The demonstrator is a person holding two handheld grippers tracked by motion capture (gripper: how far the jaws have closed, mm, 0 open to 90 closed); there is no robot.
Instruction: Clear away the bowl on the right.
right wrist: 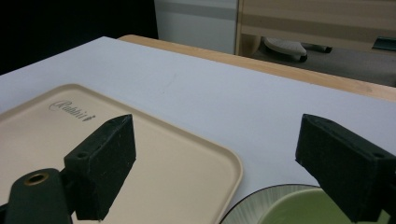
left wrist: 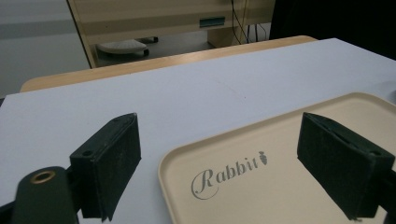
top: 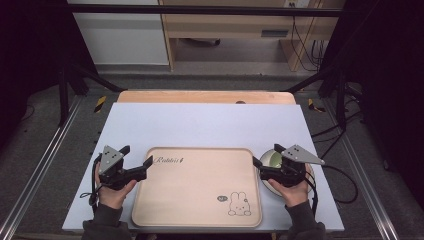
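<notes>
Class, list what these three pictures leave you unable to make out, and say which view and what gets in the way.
- Green dish, high view: mostly hidden under the right gripper and hand.
- The same dish, right gripper view: cut off by the bottom edge and a jaw; contents unknown.
- Small round mark on the tray, high view: too small to read.

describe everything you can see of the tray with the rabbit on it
The tray is a shallow beige rectangle with rounded corners and a low raised rim, matte, plastic-looking. The word "Rabbit" is printed in script at its far left corner, and a line-drawn rabbit sits by its near right corner. It lies flat and empty on the pale sheet covering the table, between the left gripper and the right gripper. Neither visibly touches it. A green bowl sits just past its right edge.
</notes>
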